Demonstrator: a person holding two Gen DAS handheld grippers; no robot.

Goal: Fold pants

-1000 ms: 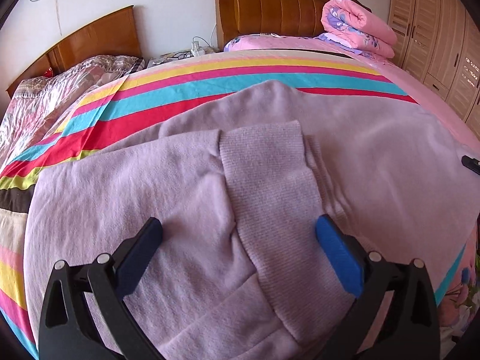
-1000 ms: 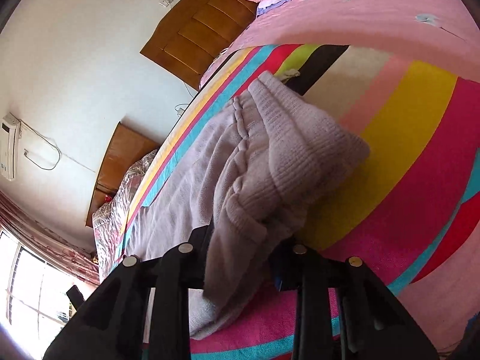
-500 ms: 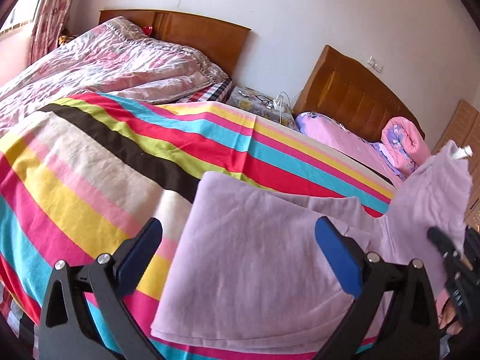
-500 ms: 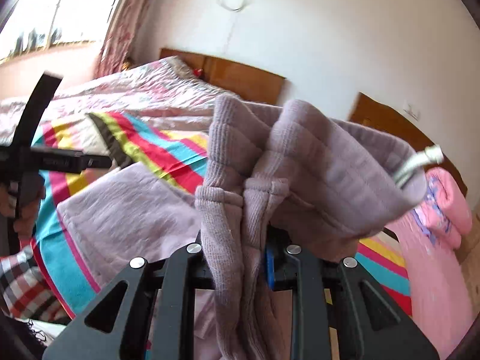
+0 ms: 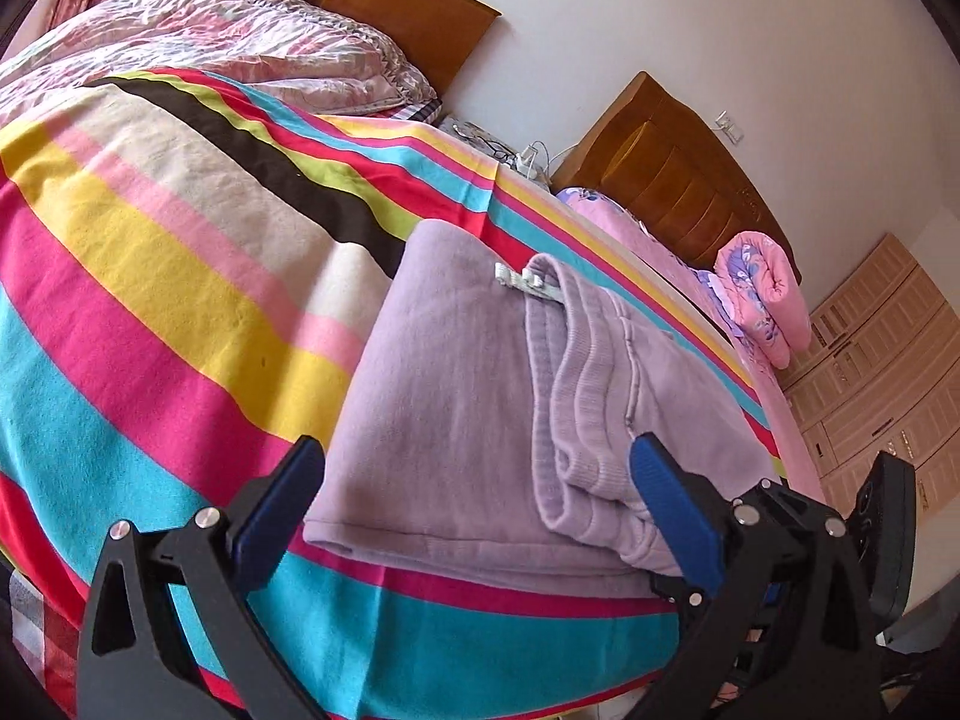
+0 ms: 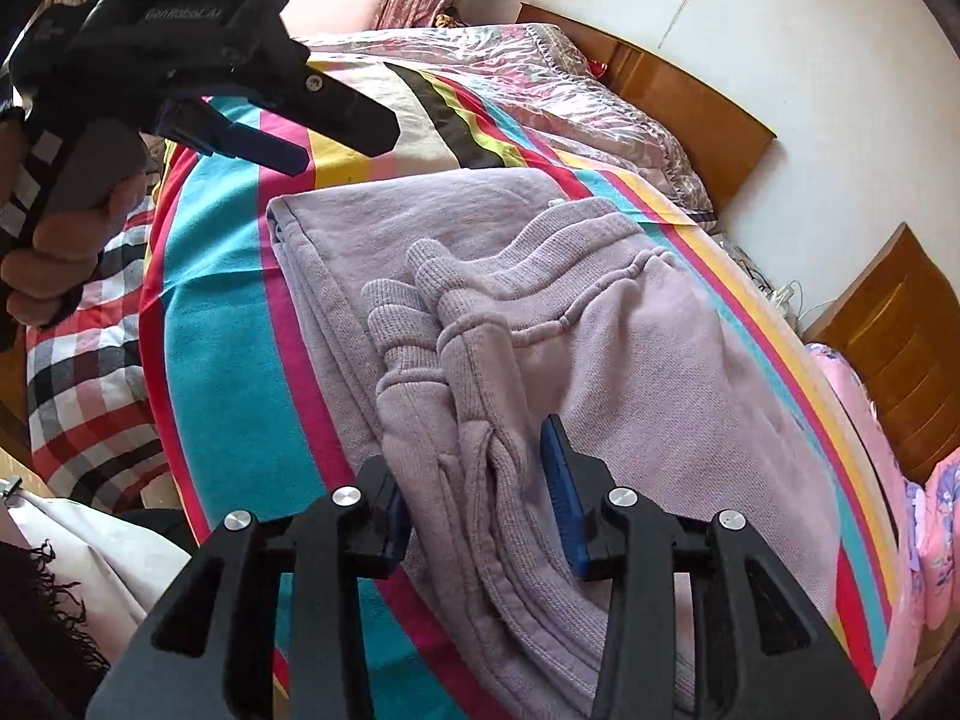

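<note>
The lilac pants (image 5: 456, 420) lie folded on the striped blanket (image 5: 180, 276), ribbed waistband and cuffs (image 5: 576, 372) laid on top. My left gripper (image 5: 480, 498) is open and empty, hovering over the near edge of the fold. It also shows in the right wrist view (image 6: 288, 138), held in a hand above the blanket. My right gripper (image 6: 474, 510) stands partly open, its blue pads (image 6: 561, 498) on either side of the bunched ribbed fabric (image 6: 468, 360), jaws loose around it. The right gripper's body shows in the left wrist view (image 5: 798, 540) at the right of the pants.
A quilted pink bedspread (image 5: 240, 42) covers the far bed. Wooden headboards (image 5: 678, 180) line the white wall. A rolled pink quilt (image 5: 762, 294) lies near the wardrobe (image 5: 882, 360). A checked cloth (image 6: 78, 372) hangs at the bed's near edge.
My right gripper has brought the lifted waistband end down onto the folded legs and its jaws have opened wider. My left gripper has swung right over the fold.
</note>
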